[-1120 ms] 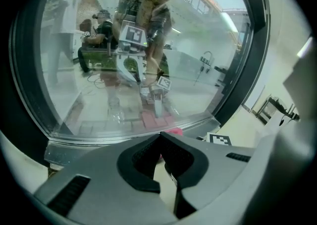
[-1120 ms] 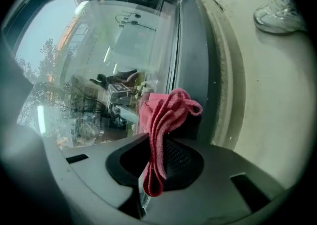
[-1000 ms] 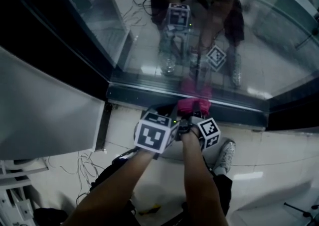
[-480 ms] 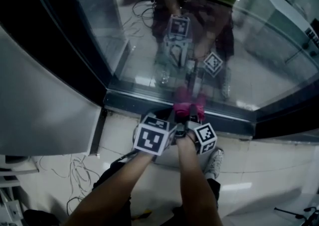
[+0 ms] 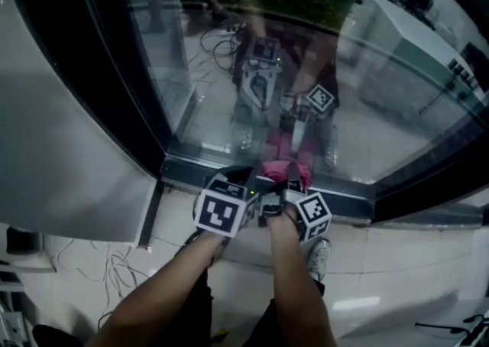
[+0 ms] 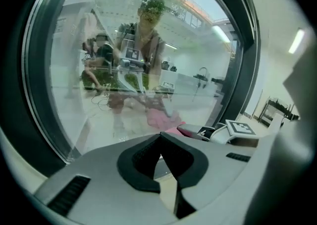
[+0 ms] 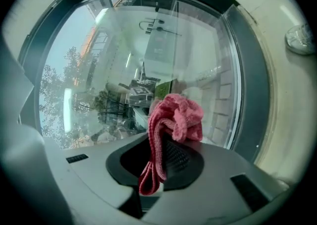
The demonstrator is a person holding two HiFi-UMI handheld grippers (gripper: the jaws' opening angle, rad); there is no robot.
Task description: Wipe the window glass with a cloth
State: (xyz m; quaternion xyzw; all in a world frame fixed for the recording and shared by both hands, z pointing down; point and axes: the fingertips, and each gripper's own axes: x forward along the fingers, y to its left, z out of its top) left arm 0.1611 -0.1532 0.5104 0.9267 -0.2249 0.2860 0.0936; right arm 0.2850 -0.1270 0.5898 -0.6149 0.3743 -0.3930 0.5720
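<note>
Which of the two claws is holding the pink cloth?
The right claw: it is shut on the pink cloth, which bunches up past its tips. The left claw beside it is shut with nothing in it.

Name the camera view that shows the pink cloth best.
Right gripper view: the pink cloth hangs large and centred, clamped in the right tool. Head view shows a small pink patch near the glass; left gripper view, a sliver.

No words, brands or numbers are readable from where I stand. The cubes on my left gripper and right gripper carry only black-and-white square patterns, no lettering.
</note>
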